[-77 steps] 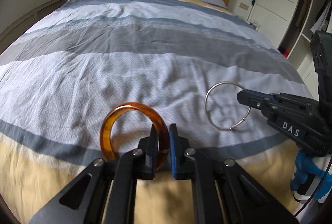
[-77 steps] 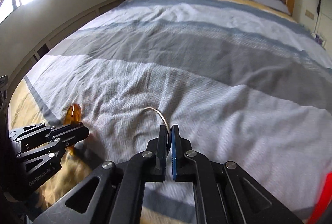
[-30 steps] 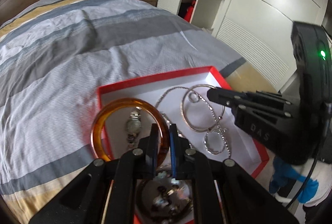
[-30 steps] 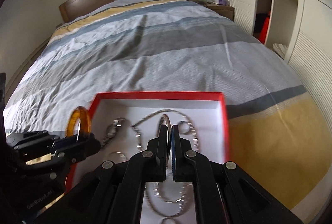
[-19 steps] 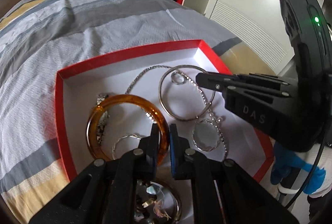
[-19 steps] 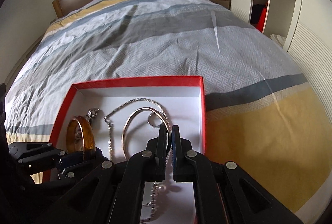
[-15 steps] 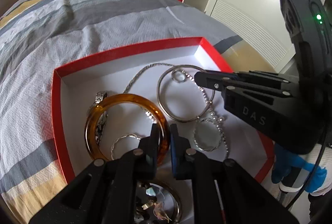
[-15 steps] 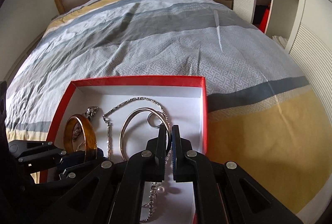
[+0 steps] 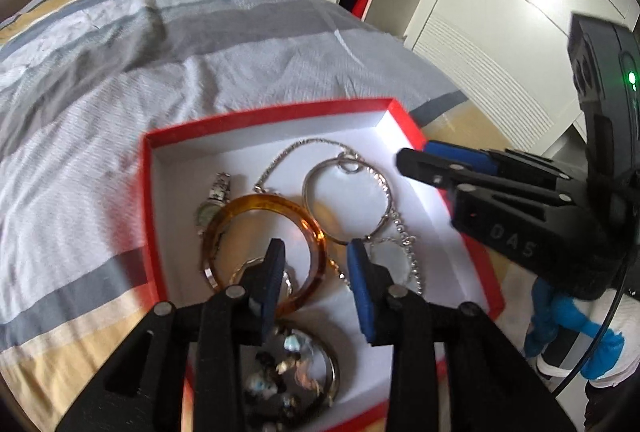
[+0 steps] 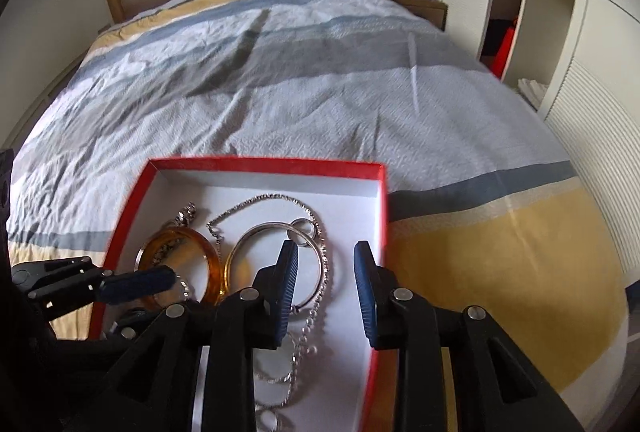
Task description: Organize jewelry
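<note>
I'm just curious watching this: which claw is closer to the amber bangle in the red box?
The left claw. Its open fingers sit right over the amber bangle. The right claw, also open, hovers beside it over the silver bangle.

Both wrist views close above red box (image 9: 264,115) (image 10: 264,164) (shared).

The red box (image 9: 149,191) with white interior lies open on the bed, ahead of both tongs. Inside, the amber bangle (image 9: 310,228) lies flat before the left tongs. The silver bangle (image 10: 256,232) lies flat just beside it, before the right tongs. A silver chain (image 10: 272,197) and a wristwatch (image 9: 214,197) lie farther in.
</note>
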